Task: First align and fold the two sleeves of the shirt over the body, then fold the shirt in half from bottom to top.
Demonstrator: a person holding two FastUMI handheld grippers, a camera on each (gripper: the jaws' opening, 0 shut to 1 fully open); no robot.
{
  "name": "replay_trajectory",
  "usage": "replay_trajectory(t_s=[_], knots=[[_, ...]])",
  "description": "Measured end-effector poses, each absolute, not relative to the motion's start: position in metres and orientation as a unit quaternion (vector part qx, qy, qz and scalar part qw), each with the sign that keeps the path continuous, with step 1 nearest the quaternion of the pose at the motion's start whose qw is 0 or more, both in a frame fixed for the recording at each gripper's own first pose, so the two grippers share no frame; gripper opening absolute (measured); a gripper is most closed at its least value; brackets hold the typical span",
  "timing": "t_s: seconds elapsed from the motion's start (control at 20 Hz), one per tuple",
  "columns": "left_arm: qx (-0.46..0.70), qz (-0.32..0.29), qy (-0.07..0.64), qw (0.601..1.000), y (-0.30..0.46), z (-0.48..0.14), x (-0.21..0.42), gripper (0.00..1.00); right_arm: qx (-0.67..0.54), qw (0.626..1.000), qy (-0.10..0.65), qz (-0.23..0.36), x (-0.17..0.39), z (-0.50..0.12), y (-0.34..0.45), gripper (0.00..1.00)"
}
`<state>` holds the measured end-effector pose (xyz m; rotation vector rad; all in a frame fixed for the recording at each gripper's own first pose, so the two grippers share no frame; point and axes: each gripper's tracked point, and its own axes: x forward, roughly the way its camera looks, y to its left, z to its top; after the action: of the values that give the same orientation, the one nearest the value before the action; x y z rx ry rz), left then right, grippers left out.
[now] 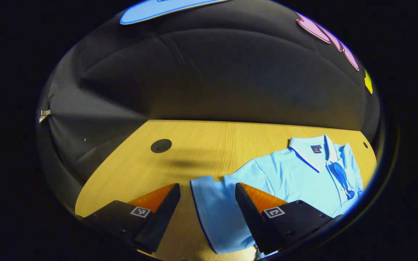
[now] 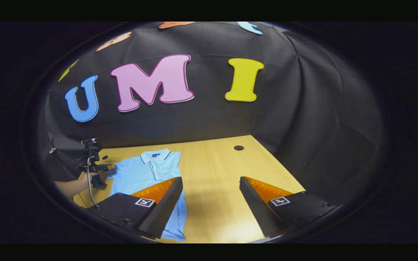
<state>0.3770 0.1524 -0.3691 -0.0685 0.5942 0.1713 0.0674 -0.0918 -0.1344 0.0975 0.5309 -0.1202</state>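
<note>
We are holding both tongs wide open with nothing in them. The light blue cotton polo shirt (image 1: 296,177) is lying flat on the yellow wooden table (image 1: 194,152), its sleeve (image 1: 212,203) between our left tongs' (image 1: 207,192) tips. We should pinch the sleeve edge gently. Our right tongs (image 2: 210,186) are waiting over bare table beside the shirt.

the bench (image 1: 201,145) is pale wood-grain, smooth with a soft satin sheen, and a round dark matt cap (image 1: 161,145) sits flush near its far edge. the shirt (image 1: 296,174) is light blue knit cloth, matt and soft, with a ribbed-looking collar. the booth wall (image 1: 212,79) is black matt cloth, creased. the right hand-held gripper (image 2: 210,197) has fingers (image 2: 165,206) with a rough, finely dotted inner face.
</note>
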Motion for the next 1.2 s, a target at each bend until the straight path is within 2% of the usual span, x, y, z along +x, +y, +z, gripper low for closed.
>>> replay_trajectory(t_s=[0.15, 0.2, 0.3, 0.35, 0.5, 0.65, 0.95, 1.2], knots=[[-0.050, 0.075, 0.298, 0.950, 0.148, -0.377, 0.381, 0.98, 0.056, 0.959, 0.271, -0.064, 0.062, -0.143, -0.097, 0.99], [-0.048, 0.074, 0.301, 0.950, 0.148, -0.377, 0.380, 0.88, 0.054, 0.959, 0.272, -0.064, 0.061, -0.144, -0.099, 0.98], [-0.043, 0.050, 0.305, 0.950, 0.141, -0.376, 0.381, 0.85, 0.049, 0.959, 0.272, -0.060, 0.062, -0.146, -0.100, 0.98], [-0.039, 0.036, 0.308, 0.950, 0.136, -0.376, 0.383, 0.75, 0.047, 0.959, 0.272, -0.056, 0.063, -0.147, -0.100, 0.98], [-0.025, 0.025, 0.310, 0.950, 0.128, -0.373, 0.384, 0.14, 0.045, 0.960, 0.275, -0.043, 0.071, -0.154, -0.095, 0.98], [-0.013, 0.027, 0.314, 0.949, 0.124, -0.373, 0.385, 0.07, 0.043, 0.959, 0.278, -0.029, 0.082, -0.159, -0.093, 0.99], [0.010, 0.027, 0.287, 0.958, 0.112, -0.331, 0.385, 0.06, 0.046, 0.959, 0.280, -0.004, 0.102, -0.170, -0.093, 0.99], [-0.012, -0.012, 0.254, 0.967, 0.047, -0.279, 0.386, 0.06, 0.053, 0.956, 0.287, 0.012, 0.119, -0.181, -0.092, 0.99]])
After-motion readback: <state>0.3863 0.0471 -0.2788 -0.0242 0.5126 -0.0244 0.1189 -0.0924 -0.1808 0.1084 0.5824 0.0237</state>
